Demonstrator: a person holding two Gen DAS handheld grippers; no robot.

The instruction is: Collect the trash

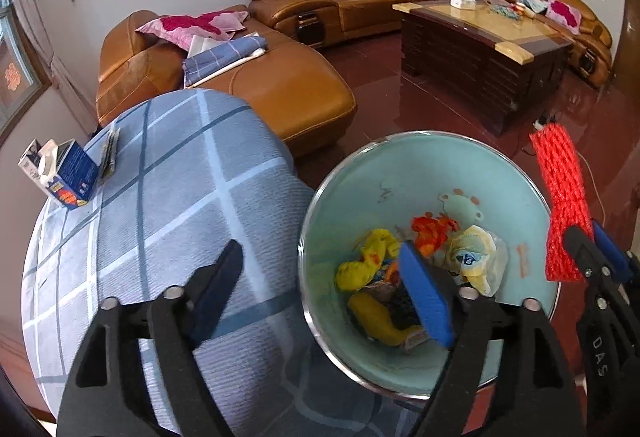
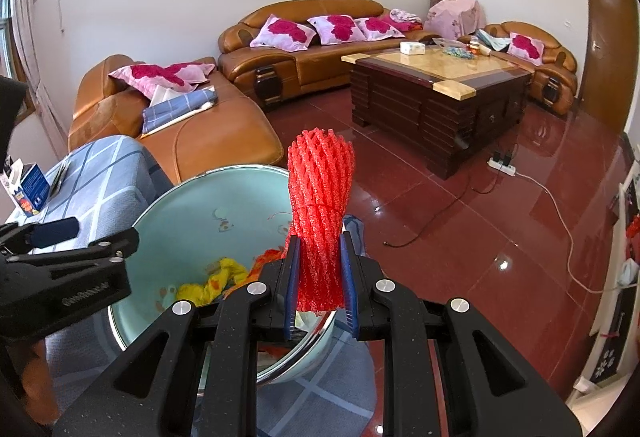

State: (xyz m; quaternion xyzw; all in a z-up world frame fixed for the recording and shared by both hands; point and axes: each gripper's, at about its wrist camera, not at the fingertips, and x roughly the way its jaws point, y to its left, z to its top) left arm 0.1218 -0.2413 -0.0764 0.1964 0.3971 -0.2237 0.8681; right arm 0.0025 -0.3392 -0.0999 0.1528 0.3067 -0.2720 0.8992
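A pale green bin [image 1: 400,173] with a shiny rim stands beside a round table under a blue checked cloth [image 1: 160,197]. Inside lie crumpled wrappers: yellow [image 1: 368,257], orange [image 1: 432,233] and pale [image 1: 476,257]. My left gripper [image 1: 320,277] is open with nothing between its fingers; one finger hangs over the cloth, the blue pad [image 1: 424,293] over the bin. My right gripper [image 2: 320,241] is shut on a red foam net sleeve [image 2: 320,189], held upright over the bin [image 2: 180,205] at its right rim. The sleeve [image 1: 560,189] also shows at the right of the left wrist view.
A torn blue and white carton [image 1: 64,173] and some papers lie at the table's far left. Beyond are an orange leather sofa [image 2: 180,141], a dark coffee table [image 2: 440,93], and a power strip with cables [image 2: 502,163] on the glossy red floor.
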